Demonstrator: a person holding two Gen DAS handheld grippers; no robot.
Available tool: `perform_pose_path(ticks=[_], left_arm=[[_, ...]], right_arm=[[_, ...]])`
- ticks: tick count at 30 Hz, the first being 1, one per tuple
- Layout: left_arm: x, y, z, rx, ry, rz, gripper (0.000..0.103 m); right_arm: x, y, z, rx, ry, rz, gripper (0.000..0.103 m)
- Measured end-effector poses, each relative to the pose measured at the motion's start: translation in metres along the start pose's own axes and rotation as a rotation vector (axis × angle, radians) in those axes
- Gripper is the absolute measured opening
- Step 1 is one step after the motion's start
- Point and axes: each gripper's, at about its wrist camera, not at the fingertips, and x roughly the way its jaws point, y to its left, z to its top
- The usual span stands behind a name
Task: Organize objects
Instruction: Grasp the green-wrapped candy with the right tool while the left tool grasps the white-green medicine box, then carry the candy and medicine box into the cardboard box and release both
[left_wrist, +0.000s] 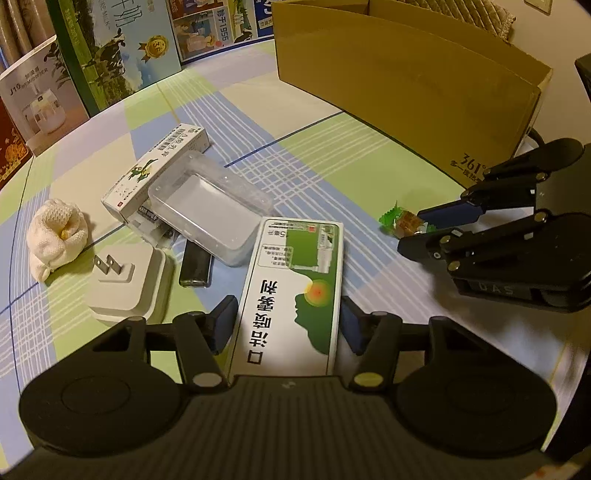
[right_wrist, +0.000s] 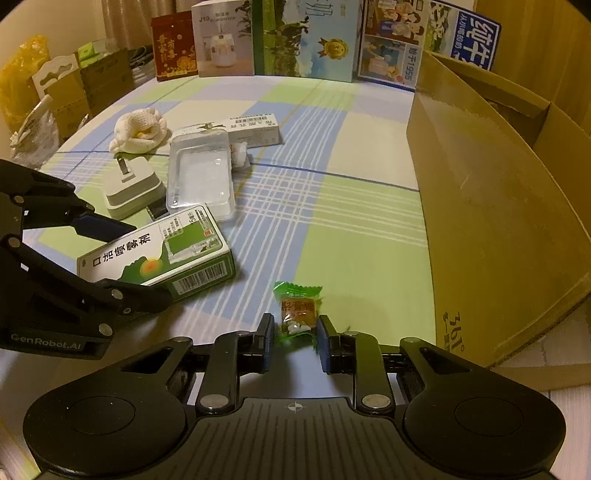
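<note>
A green and white medicine box (left_wrist: 291, 288) (right_wrist: 155, 251) lies on the checked tablecloth. My left gripper (left_wrist: 290, 314) (right_wrist: 146, 260) has a finger pressed against each long side and is shut on it. A small candy in a green wrapper (right_wrist: 297, 310) (left_wrist: 404, 221) rests on the cloth near the big cardboard box (right_wrist: 498, 184) (left_wrist: 406, 74). My right gripper (right_wrist: 295, 328) (left_wrist: 412, 230) stands narrowly open, with the candy's near end between its fingertips.
Left of the medicine box lies a cluster: a clear plastic case (left_wrist: 207, 206), a long white box (left_wrist: 155, 170), a white plug adapter (left_wrist: 125, 284), a dark small item (left_wrist: 195, 266) and a white mesh cloth (left_wrist: 55, 236). Printed cartons (right_wrist: 306, 37) line the table's far edge.
</note>
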Motion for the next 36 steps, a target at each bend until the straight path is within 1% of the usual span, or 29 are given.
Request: perform_pose_path(ticks=[1, 4, 8, 20, 24, 28, 31, 34, 36], left_arm=[[-0.001, 0.001, -0.001, -0.014, 0.003, -0.001, 0.052], [-0.005, 0.004, -0.004, -0.074, 0.006, 0.003, 0.051], [-0.012, 0.004, -0.007, -0.114, -0.004, -0.005, 0.051], [-0.039, 0.003, 0.004, -0.169, -0.068, 0.018, 0.05], [-0.055, 0.004, 0.014, -0.185, -0.113, 0.04, 0.05], [-0.074, 0.002, 0.031, -0.192, -0.169, 0.059, 0.05], [-0.084, -0.005, 0.053, -0.185, -0.21, 0.068, 0.05], [-0.09, -0.019, 0.077, -0.174, -0.257, 0.042, 0.05], [-0.092, -0.03, 0.092, -0.168, -0.287, 0.015, 0.05]], right_arm=[[0.0, 0.0, 0.0, 0.003, 0.003, 0.001, 0.018], [-0.002, 0.0, 0.0, 0.023, 0.004, 0.009, 0.018], [-0.008, 0.0, 0.003, 0.04, -0.009, 0.012, 0.018], [-0.039, -0.006, 0.015, 0.077, -0.095, 0.015, 0.018], [-0.057, -0.006, 0.024, 0.075, -0.161, 0.014, 0.018], [-0.08, -0.01, 0.034, 0.072, -0.252, -0.012, 0.018], [-0.1, -0.019, 0.042, 0.085, -0.327, -0.062, 0.018], [-0.118, -0.038, 0.049, 0.119, -0.388, -0.137, 0.018], [-0.127, -0.055, 0.052, 0.155, -0.405, -0.177, 0.018]])
